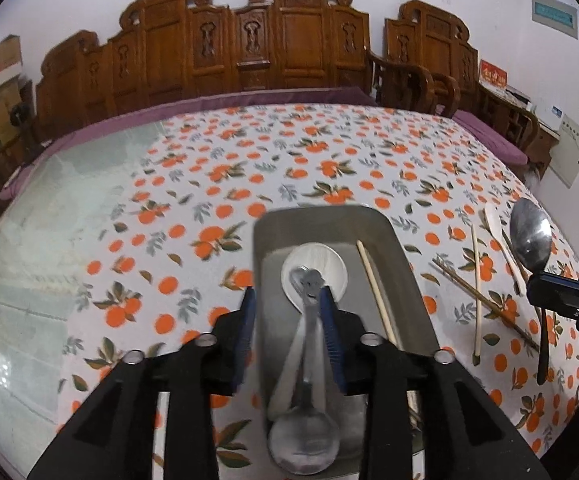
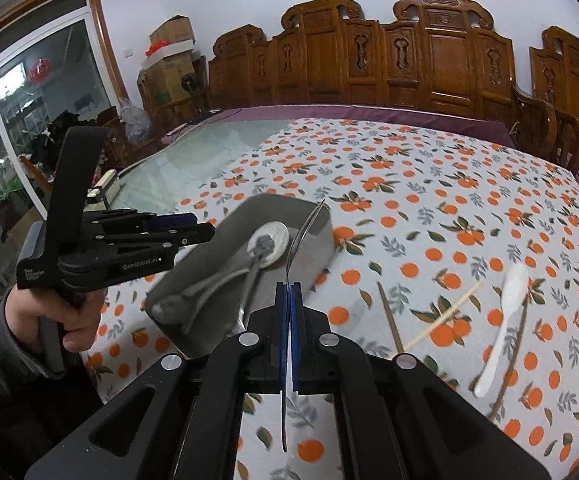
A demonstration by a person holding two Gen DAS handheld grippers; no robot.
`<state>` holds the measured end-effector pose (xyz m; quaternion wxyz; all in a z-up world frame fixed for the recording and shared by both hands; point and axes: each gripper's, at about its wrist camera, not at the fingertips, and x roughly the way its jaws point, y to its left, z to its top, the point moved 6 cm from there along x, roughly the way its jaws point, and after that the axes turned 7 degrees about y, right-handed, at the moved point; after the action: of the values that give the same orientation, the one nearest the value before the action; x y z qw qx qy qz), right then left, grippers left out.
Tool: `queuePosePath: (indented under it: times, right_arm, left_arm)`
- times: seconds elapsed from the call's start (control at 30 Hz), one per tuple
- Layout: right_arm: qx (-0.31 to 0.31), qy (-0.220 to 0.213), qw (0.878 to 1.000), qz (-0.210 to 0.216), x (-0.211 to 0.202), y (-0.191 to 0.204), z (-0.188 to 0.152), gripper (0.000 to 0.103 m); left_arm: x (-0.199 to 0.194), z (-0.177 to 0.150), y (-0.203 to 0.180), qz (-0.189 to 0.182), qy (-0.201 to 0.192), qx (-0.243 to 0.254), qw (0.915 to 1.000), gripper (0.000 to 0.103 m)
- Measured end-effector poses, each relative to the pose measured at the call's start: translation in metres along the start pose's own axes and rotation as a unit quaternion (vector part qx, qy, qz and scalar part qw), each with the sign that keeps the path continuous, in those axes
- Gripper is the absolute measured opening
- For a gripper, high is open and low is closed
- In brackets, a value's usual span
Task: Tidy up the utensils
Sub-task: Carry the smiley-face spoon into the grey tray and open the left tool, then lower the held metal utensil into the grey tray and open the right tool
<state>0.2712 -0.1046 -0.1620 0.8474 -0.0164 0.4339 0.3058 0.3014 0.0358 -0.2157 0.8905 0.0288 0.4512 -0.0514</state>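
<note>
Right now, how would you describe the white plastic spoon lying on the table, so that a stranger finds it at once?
Start at the metal tray on the orange-patterned tablecloth. To its right, seen by the right wrist camera, loose chopsticks lie scattered. The white plastic spoon lies among them: the only white, broad-bowled piece there, while its neighbours are thin sticks.

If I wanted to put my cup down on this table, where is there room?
Free: the orange-print tablecloth beyond the metal tray, toward the carved wooden bench, and the bare glass tabletop left of it. Crowded: right of the tray, where chopsticks and a white spoon lie.
</note>
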Motion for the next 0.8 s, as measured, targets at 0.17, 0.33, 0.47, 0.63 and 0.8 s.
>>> queuePosePath:
  times: [0.17,0.33,0.47,0.63,0.8]
  right_arm:
    - [0.009,-0.007,1.000,0.021,0.015,0.015,0.021,0.002]
    - [0.024,-0.010,0.999,0.046,0.035,0.029,0.040,0.002]
    - [0.046,0.000,0.997,0.063,0.061,0.038,0.046,0.002]
    - [0.041,0.025,0.997,0.060,0.087,0.049,0.038,0.002]
    - [0.037,0.059,0.996,0.051,0.109,0.054,0.023,0.003]
  left_arm:
    - [-0.008,0.004,0.018,0.006,-0.011,-0.013,0.9998,0.051]
    - [-0.016,0.008,0.038,0.005,-0.022,-0.033,0.9992,0.055]
    - [-0.020,0.009,0.051,0.006,-0.025,-0.048,0.9985,0.055]
    - [-0.025,0.009,0.060,0.013,-0.031,-0.052,0.9981,0.055]
    - [-0.026,0.008,0.063,0.016,-0.030,-0.055,0.9979,0.056]
